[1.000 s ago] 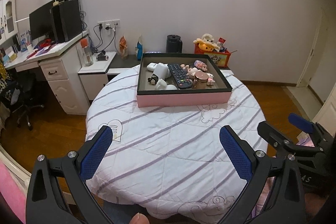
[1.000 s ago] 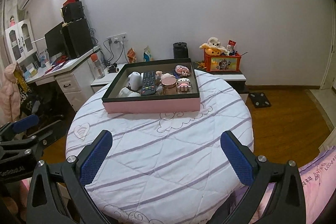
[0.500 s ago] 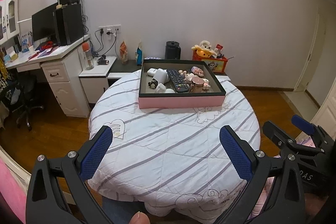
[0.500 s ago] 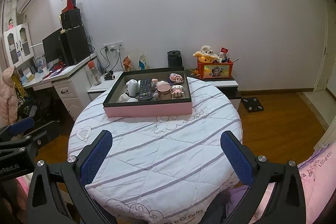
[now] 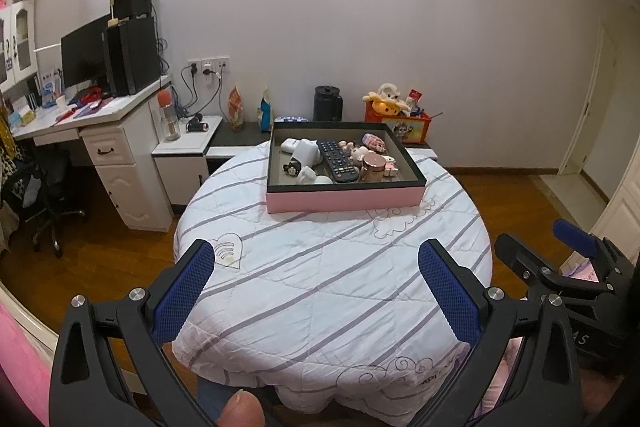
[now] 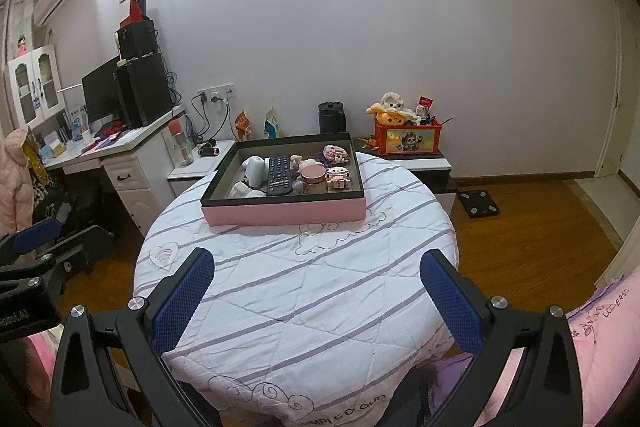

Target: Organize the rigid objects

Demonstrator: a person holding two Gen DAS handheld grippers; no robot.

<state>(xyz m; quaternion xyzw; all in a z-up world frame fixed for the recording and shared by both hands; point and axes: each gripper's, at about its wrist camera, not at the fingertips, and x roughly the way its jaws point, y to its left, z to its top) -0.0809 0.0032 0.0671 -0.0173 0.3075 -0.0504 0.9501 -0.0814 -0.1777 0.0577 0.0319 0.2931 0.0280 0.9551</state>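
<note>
A pink box with a black rim [image 5: 344,201] [image 6: 284,215] stands at the far side of a round table with a white striped cover [image 5: 320,275] [image 6: 296,279]. In it lie a black remote [image 5: 337,161] [image 6: 279,174], white items [image 5: 305,155] [image 6: 256,169], a rose-gold round tin [image 5: 373,166] [image 6: 313,177] and small pink toys [image 5: 374,141] [image 6: 337,179]. My left gripper [image 5: 316,291] is open and empty, held back over the table's near edge. My right gripper [image 6: 316,293] is open and empty, likewise far from the box; it also shows at the right of the left wrist view [image 5: 560,267].
A white desk [image 5: 100,143] with a monitor and black tower stands at left, with an office chair [image 5: 36,195] in front. A low cabinet behind the table holds a black kettle [image 5: 327,103] and an orange toy box [image 5: 400,123]. Wooden floor surrounds the table; a scale [image 6: 478,203] lies at right.
Both grippers have drawn back and risen from the table; the box and table look smaller and farther. Both stay open and empty.
</note>
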